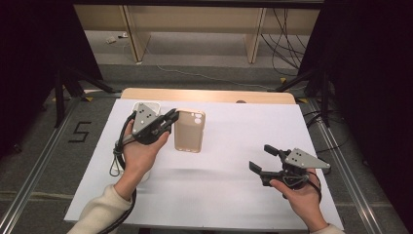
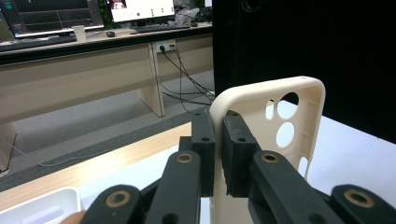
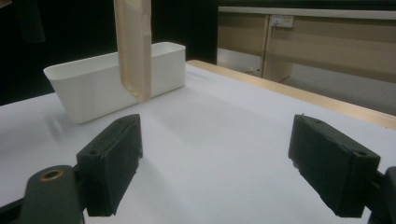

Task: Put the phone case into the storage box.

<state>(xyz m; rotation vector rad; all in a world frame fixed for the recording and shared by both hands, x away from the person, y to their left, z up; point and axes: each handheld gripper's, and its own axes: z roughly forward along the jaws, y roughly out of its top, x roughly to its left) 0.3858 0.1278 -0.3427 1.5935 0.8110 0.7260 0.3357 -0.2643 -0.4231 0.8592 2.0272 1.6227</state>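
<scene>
A beige phone case (image 1: 190, 130) hangs in the air over the white table sheet, its camera cutouts at the far end. My left gripper (image 1: 174, 116) is shut on the case's side wall. In the left gripper view the two pads (image 2: 204, 140) pinch the thin rim of the case (image 2: 280, 107) between them. The right gripper view shows the case (image 3: 133, 46) edge-on, clear of the sheet. My right gripper (image 1: 260, 157) rests low at the near right, open, and nothing lies between its jaws (image 3: 219, 154).
A white rectangular tray (image 1: 146, 105) stands at the far left of the sheet, behind the left hand, also seen as a tray (image 3: 116, 84) beyond the case. The table's wooden strip (image 1: 209, 95) runs along the far edge. Cables trail from both grippers.
</scene>
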